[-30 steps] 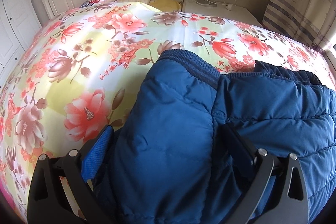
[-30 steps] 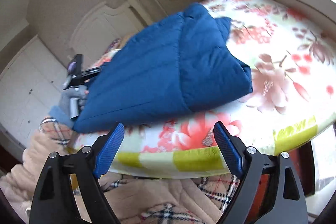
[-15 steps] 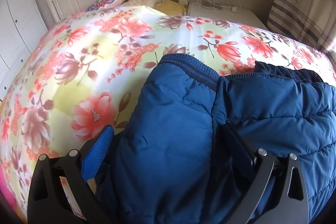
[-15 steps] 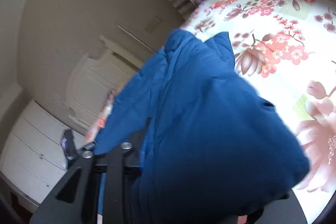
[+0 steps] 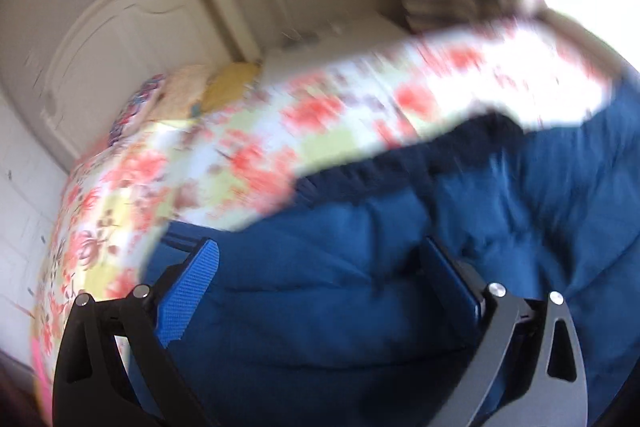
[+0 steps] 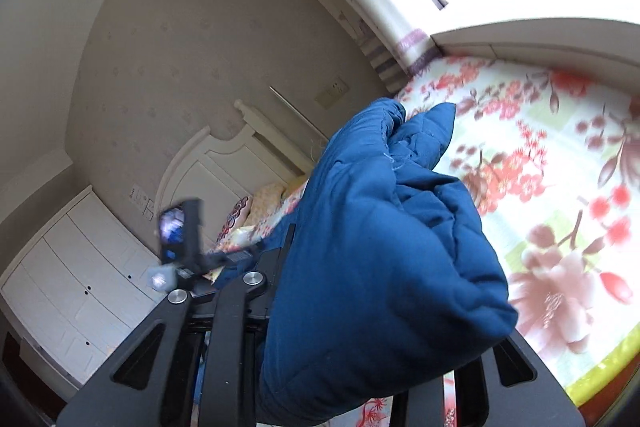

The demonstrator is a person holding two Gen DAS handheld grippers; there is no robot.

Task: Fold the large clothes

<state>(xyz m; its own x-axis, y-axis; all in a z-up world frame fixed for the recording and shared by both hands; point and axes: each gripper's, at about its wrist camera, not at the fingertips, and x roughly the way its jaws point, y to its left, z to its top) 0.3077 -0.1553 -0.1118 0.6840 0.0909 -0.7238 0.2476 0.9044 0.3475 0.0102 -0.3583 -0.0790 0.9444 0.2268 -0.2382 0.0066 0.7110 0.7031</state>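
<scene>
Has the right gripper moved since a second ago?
Yes. The right gripper has gone from the bed's edge onto the blue jacket, closing on it.

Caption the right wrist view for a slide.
Right claw clamped on a bunched fold of the blue padded jacket, lifted above the floral bedspread.

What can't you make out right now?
- Left wrist view: motion blur smears the bedspread; whether the left gripper pinches the blue jacket is unclear.
- Right wrist view: the jacket bulges over the right gripper, hiding its pads.
- Both views: the jacket's lower part is cut off.
</scene>
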